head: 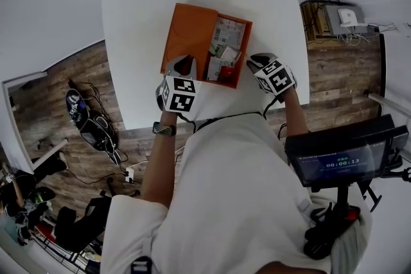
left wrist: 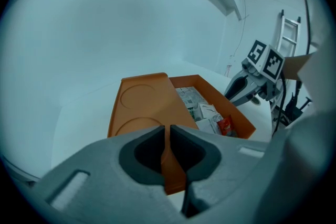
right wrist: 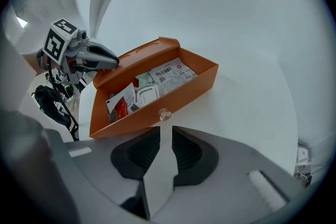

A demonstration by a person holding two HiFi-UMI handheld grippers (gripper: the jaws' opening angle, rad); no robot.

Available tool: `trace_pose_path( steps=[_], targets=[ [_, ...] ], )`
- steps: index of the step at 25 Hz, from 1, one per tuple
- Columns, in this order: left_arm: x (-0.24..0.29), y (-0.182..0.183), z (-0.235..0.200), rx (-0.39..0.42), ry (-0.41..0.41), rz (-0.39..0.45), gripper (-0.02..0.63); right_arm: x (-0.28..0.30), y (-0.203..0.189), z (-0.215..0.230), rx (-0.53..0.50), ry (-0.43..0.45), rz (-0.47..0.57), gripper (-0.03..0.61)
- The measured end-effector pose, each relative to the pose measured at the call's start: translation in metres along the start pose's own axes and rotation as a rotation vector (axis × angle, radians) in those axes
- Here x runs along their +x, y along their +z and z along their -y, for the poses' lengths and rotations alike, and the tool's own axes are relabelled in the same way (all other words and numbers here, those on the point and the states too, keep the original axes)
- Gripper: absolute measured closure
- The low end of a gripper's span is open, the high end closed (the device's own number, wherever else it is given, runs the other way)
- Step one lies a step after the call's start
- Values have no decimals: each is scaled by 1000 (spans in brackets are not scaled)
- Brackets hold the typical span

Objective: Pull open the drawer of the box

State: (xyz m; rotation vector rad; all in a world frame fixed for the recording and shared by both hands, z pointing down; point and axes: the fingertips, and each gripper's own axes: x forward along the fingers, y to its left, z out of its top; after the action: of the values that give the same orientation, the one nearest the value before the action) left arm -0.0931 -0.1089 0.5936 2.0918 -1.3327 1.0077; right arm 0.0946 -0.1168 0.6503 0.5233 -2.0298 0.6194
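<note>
Right gripper view: my right gripper, slightly parted and empty, faces the drawer knob, my left gripper clamps the box, so I should pull straight and level.

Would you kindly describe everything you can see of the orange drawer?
The drawer is an orange open-topped tray, seemingly plastic, slid out from under the box's flat top. A small clear knob sits on its front wall. Inside lie white paper packets and one red packet. It rests on the white table; the right gripper hovers short of the knob.
</note>
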Motion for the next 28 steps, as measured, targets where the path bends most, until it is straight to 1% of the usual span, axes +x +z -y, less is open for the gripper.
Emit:
trace_pose_path(
  steps=[3,7,11,14,18,22,28],
  targets=[
    [2,0,-1,16,5,18,577,-6,5,2,17,-26,32,507],
    [-1,6,0,11,-5,47,578,-20,17,5,31,-68,85,529],
    [-19,23,-7,30,36,111,578,-41,38,5,18,-139,154,552],
    [-40,40,-11,35,83,185,593,-61,53,-1,7,-200,214,575],
    [-75,63,-13,35,135,294,607,-95,77,-8,18,-301,313,575],
    [-117,90,-9,40,165,420,607,-144,107,-22,11,-382,452,575],
    [-175,126,5,95,212,570,607,-224,141,-48,-11,-459,648,577]
  ],
)
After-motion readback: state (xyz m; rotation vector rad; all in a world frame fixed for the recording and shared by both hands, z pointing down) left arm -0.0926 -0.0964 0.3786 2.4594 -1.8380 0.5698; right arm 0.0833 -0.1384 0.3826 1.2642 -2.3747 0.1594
